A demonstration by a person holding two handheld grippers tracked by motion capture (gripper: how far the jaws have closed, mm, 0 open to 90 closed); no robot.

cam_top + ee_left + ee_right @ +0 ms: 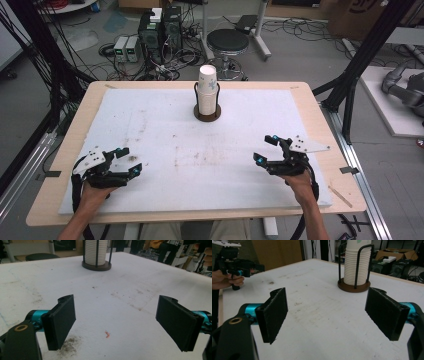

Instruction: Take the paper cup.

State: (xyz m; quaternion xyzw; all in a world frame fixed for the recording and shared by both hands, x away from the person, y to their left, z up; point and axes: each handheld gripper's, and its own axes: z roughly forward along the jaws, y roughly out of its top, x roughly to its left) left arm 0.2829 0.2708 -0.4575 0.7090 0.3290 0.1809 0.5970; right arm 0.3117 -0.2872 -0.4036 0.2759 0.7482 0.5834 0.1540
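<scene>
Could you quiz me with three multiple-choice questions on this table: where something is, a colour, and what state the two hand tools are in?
1. Where does the stack of paper cups stand?
A. far middle of the table
B. near left corner
C. on the floor

2. What colour is the holder's round base?
A. bright yellow
B. dark brown
C. pink

3. How are the left gripper and right gripper?
A. each clamps a cup
B. both open, nothing between
C. both shut tight

Answers: 1 A, the high view shows it at the far edge, centred. 2 B, the disc is brown. 3 B, bare table between the jaws.
</scene>
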